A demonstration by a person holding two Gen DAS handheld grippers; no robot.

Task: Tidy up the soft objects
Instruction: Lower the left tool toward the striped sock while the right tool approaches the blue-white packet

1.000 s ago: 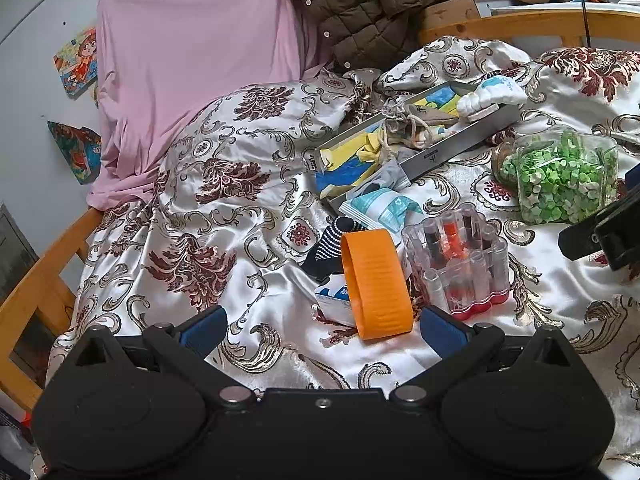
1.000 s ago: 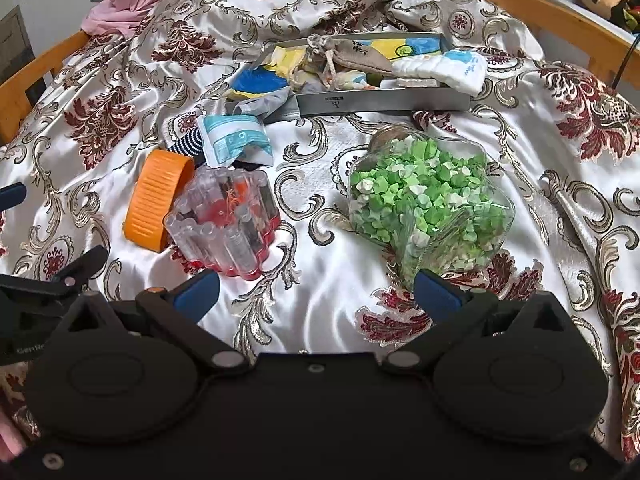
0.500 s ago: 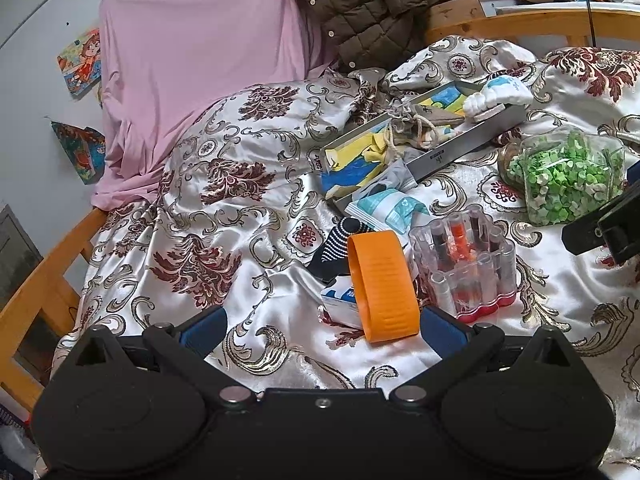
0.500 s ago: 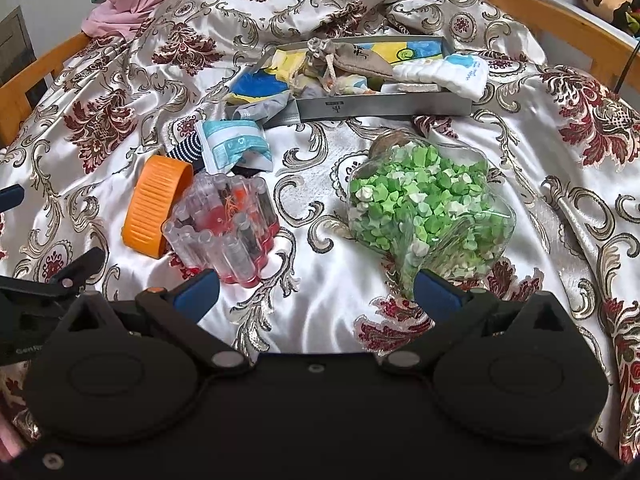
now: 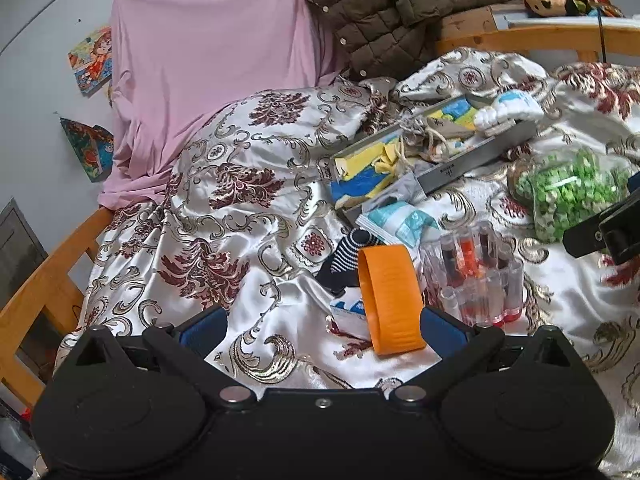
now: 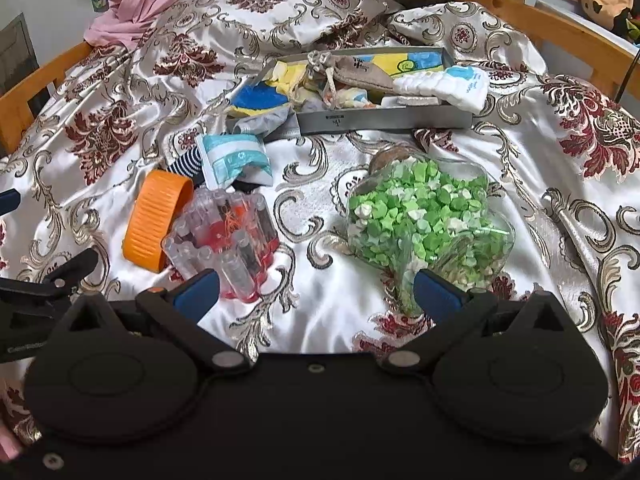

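Observation:
A grey box [image 6: 384, 120] [image 5: 472, 168] on the bed holds yellow and blue cloths, a beige drawstring pouch [image 6: 356, 74] and a white folded cloth [image 6: 444, 84] over its right end. In front of it lie a teal-and-white cloth [image 6: 234, 158] [image 5: 400, 222] and a striped sock [image 6: 186, 164] [image 5: 348, 256]. My left gripper [image 5: 322, 326] hovers open over the sheet, just short of an orange ring [image 5: 390, 298]. My right gripper [image 6: 316, 294] is open and empty, between a clear tube rack [image 6: 224, 236] and a jar of green paper stars [image 6: 424, 220].
A satin patterned bedspread [image 6: 400, 304] covers the bed, with wooden rails [image 5: 44, 280] on both sides. A pink sheet [image 5: 208, 60] and a brown quilted jacket [image 5: 392, 4] are heaped at the head. A plush toy [image 6: 604, 4] sits on the far right shelf.
Both grippers have drawn back slightly toward the near edge of the bed, so the objects sit a little farther off. Nothing was picked up or moved.

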